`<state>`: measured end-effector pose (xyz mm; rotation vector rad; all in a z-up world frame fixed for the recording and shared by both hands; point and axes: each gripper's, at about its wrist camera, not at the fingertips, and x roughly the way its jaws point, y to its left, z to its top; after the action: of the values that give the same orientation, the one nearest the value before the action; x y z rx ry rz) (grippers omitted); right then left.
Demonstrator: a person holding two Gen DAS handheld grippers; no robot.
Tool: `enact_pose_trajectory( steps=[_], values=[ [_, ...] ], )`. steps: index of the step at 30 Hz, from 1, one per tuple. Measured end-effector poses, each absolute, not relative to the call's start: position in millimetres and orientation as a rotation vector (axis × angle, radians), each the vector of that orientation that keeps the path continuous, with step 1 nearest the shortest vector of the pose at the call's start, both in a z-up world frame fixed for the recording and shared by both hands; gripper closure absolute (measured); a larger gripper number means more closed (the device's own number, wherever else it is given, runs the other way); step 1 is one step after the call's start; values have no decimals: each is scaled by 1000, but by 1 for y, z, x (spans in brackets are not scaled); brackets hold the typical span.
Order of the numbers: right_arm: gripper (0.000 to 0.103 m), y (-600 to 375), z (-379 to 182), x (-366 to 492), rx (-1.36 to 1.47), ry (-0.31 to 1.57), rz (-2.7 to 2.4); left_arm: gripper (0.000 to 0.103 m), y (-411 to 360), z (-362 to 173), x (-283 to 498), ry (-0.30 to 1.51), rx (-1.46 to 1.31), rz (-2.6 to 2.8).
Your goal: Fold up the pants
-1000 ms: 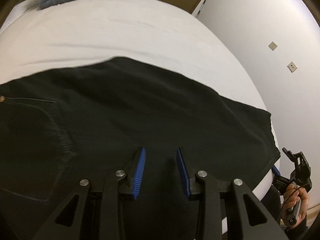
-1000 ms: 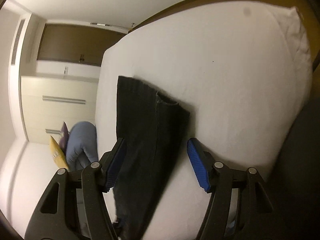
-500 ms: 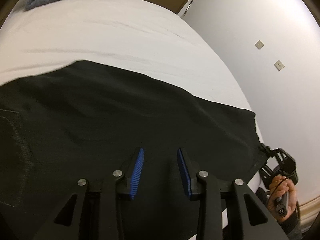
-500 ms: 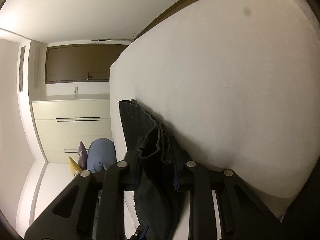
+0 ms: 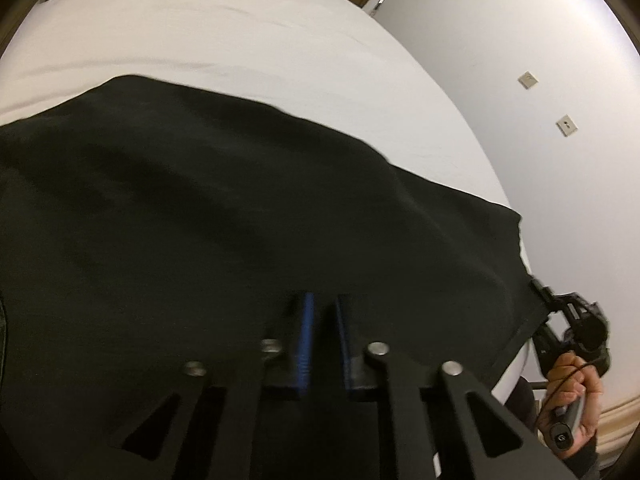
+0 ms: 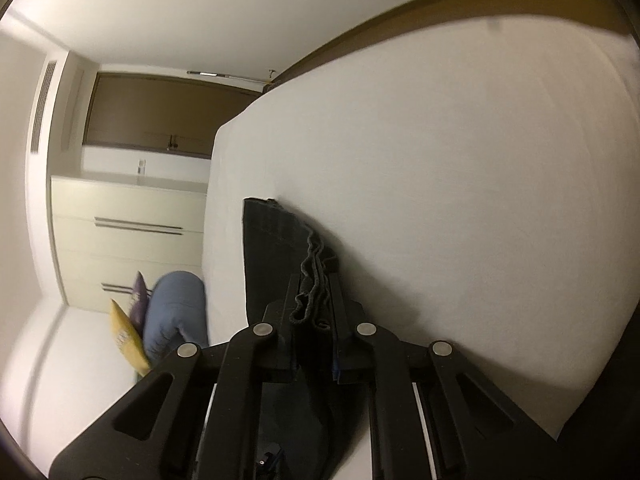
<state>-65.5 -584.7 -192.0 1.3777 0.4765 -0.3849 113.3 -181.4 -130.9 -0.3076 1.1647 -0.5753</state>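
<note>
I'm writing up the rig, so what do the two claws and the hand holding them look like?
Each claw, left claw and right claw, is matte black plastic with triangular cutouts, silver round screw heads and blue finger pads. The person's bare right hand grips a dark handle with a thin black cable.

Both grippers' fingers newly closed.

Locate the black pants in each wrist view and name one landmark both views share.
Left wrist view: the black pants spread across the middle and lower picture, running right to the right gripper at the hem corner.
Right wrist view: only the hem end shows, low centre, bunched between the right gripper's fingers.
Shared landmark: the white bed sheet under the pants.
</note>
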Motion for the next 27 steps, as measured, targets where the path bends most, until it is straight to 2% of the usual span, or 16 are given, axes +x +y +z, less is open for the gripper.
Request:
enact_pose_trajectory(
  steps=[5,9,12,14,16,18,19,21,23,27],
  values=[
    [94,-539,-127,-32,1056,568,-296,98,-174,-138,117,1183,-372,-582],
    [94,-416,-79,18,572,716,-35,98,-174,-139,115,1176,-399,-574],
    [94,-335,-104,35,302,868,70,98,-165,-141,114,1174,-436,-583],
    [94,-320,-144,44,285,997,51,97,-161,-140,114,1178,-452,-590],
    [94,-320,-158,36,301,1025,27,88,-156,-137,113,1174,-471,-597],
    [94,-318,-152,30,272,1006,30,56,-153,-133,112,1157,-503,-611],
    [94,-317,-151,28,266,1000,32,49,-151,-129,111,1145,-521,-611],
    [94,-316,-145,20,255,985,29,23,-150,-121,111,1127,-536,-599],
    [94,-314,-138,15,246,959,20,8,-147,-114,111,1119,-564,-591],
    [94,-293,-113,6,91,905,-2,5,-143,-113,123,1178,-639,-614]
  ],
)
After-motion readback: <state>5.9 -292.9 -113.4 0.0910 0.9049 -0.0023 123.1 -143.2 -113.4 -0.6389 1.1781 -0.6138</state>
